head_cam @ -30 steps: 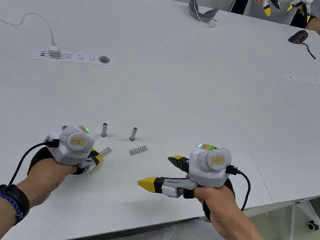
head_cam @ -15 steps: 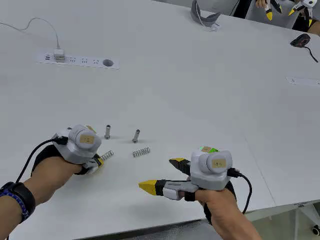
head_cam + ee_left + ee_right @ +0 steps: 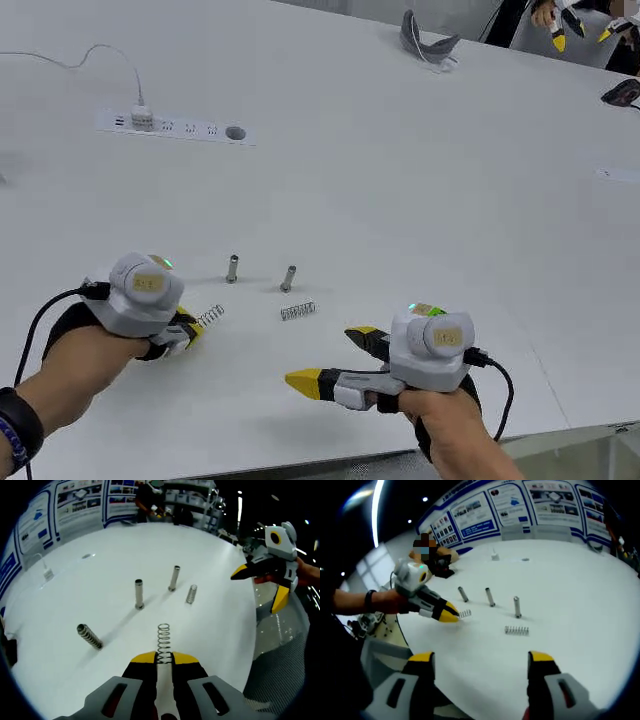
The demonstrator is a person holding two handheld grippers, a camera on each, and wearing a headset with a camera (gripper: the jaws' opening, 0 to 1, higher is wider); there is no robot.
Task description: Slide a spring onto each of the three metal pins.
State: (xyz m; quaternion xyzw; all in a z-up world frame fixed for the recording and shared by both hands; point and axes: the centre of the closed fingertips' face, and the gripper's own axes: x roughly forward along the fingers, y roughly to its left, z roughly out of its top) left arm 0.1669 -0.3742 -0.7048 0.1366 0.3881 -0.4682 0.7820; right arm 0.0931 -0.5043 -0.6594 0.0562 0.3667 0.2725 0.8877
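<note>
Two bare metal pins (image 3: 232, 268) (image 3: 289, 278) stand upright on the white table (image 3: 400, 200). In the left gripper view a third pin (image 3: 89, 636) to the left carries a coiled spring. My left gripper (image 3: 190, 325) is shut on one end of a spring (image 3: 210, 317), which points toward the pins. The same spring (image 3: 163, 639) sticks out past the closed yellow tips of the left gripper (image 3: 157, 657). A loose spring (image 3: 298, 311) lies flat just right of the pins. My right gripper (image 3: 332, 357) hovers open and empty, nearer the front edge.
A white power strip (image 3: 175, 127) with a plugged cable lies at the back left. A grey object (image 3: 430, 40) rests at the far edge, and another person's grippers (image 3: 560, 30) are at the top right. The table's front edge runs just behind my hands.
The head camera has shifted, so the scene sits further right. My left gripper, still holding the spring, has drawn back slightly left of the pins. The right gripper stays open.
</note>
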